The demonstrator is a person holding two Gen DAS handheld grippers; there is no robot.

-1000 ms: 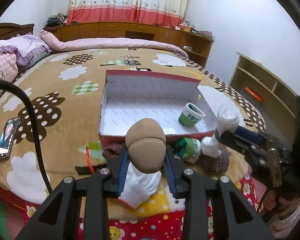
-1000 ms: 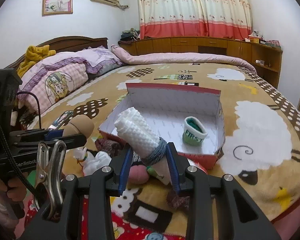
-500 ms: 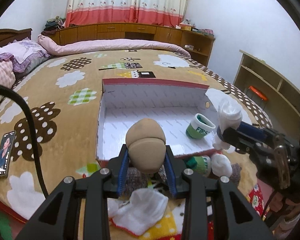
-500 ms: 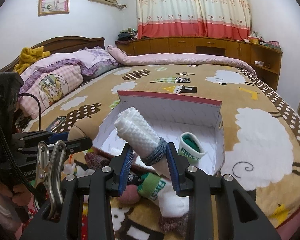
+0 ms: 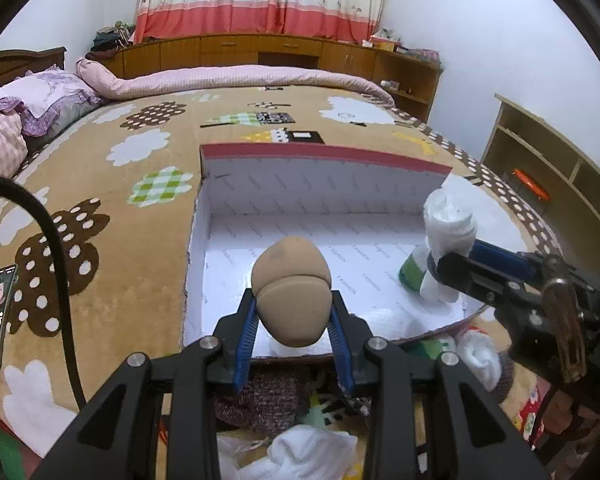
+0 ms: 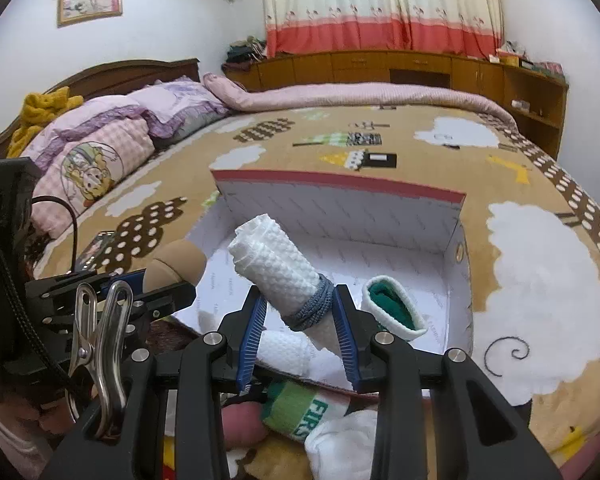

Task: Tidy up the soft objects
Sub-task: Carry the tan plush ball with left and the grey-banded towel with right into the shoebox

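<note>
Both grippers loaded over the box's near edge.

Left gripper (image 5: 293,334) is clamped on a tan sock roll (image 5: 291,292); right gripper (image 6: 300,322) is clamped on a white sock roll (image 6: 278,270). Beyond, the box (image 6: 340,184) on the bed (image 6: 540,272) holds a green-and-white sock (image 6: 392,308) near its right wall.
</note>
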